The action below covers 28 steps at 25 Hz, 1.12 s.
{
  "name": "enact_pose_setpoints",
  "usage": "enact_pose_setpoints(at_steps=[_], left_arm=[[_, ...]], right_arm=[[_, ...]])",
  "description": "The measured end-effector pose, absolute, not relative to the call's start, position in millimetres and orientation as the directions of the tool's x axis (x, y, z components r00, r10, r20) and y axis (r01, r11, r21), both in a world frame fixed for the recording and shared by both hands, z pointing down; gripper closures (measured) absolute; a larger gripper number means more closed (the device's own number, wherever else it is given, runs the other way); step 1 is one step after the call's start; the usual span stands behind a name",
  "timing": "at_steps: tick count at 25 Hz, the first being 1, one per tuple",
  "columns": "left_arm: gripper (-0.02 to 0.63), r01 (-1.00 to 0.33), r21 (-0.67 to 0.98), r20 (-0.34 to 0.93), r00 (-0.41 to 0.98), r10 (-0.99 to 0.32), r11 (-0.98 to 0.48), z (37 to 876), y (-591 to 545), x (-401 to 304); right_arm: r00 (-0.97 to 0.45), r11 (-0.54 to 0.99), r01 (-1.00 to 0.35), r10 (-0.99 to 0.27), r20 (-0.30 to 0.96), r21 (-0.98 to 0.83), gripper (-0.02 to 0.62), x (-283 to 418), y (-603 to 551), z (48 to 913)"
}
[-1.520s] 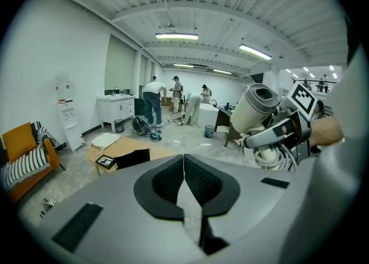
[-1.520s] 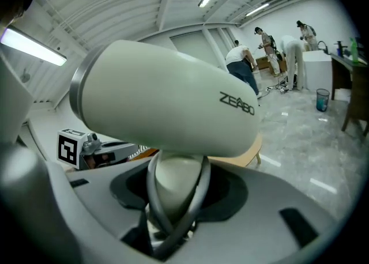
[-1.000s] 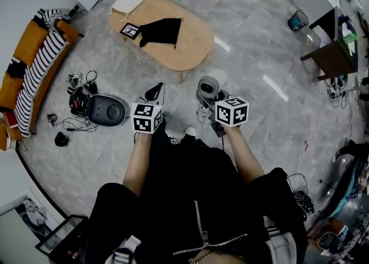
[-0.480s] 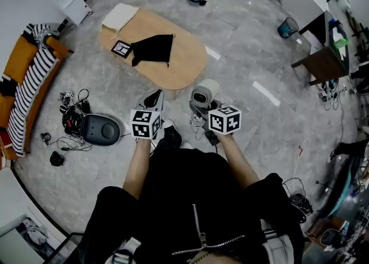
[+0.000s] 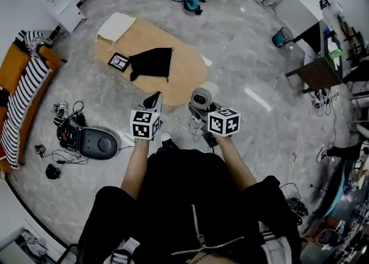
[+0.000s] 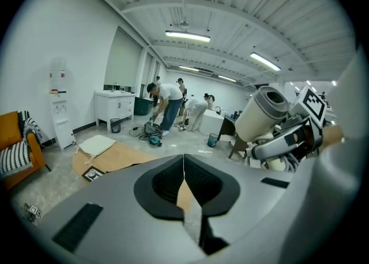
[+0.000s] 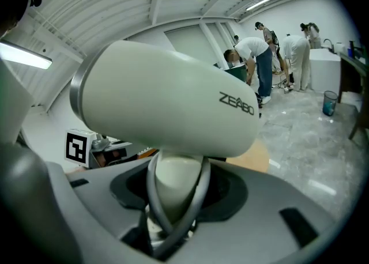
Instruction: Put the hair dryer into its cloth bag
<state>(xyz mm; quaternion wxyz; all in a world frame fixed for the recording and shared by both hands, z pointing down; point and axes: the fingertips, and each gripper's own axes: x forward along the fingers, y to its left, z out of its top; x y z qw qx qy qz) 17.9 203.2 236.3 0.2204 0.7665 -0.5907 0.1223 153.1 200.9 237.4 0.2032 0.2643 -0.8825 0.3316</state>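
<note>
The right gripper's [image 7: 176, 214] jaws stand partly apart and are clamped on the handle [image 7: 177, 179] of the hair dryer [image 7: 167, 101]. A loop of grey cord [image 7: 200, 196] runs down both sides of the handle between the pads. The dryer's off-white barrel lies crosswise above the jaws, with its printed brand name facing the camera.

The left gripper's [image 6: 184, 185] jaws are pressed together with nothing between them.

In the head view both grippers are held out side by side in front of the person's body, near each other but not touching. The left gripper [image 5: 153, 102] points at the near edge of the table. The right gripper [image 5: 200, 112] carries the hair dryer [image 5: 203, 94] upright just off the table's near right end, its round end facing up. Each gripper bears its marker cube [image 5: 145, 124] just ahead of the forearm.

The black cloth bag [image 5: 151, 63] lies flat on the oval wooden table [image 5: 187, 81], near its middle and well apart from both grippers. A small marker card [image 5: 119, 61] lies just beside the bag's left edge. A cream cloth bag [image 5: 115, 26] with a drawstring rests at the table's far left end.

On the grey marble floor to the left there is a dark rounded device [image 5: 97, 143] amid tangled cables. Farther left an orange sofa [image 5: 23, 64] carries a striped blanket [image 5: 20, 104]. A blue bin [image 5: 281, 36] stands by a dark desk at the right. Several people bend over gear at the far end of the room.
</note>
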Motion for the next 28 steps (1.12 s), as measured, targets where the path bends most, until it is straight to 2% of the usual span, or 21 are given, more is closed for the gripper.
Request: enact_pose_setpoints(at_steps=[7,17,28], left_arm=[[0.591,-0.956,0.201,0.476,0.284,-0.832,-0.211,247,179,-8],[0.591,-0.955,0.189,0.537,0.296,-0.790,-0.230,272,136,-15],[0.591,-0.966,0.172,0.601,0.258,-0.757,-0.192,284,29,-4]], right_arm=[[-0.772,0.614,-0.613,-0.333,0.541,-0.497,0.400,128,174,242],[-0.759,0.581,-0.631,-0.324,0.565,-0.514,0.400,130,129,264],[-0.782,0.614,-0.580,-0.234,0.578,-0.535,0.400,123,8,280]])
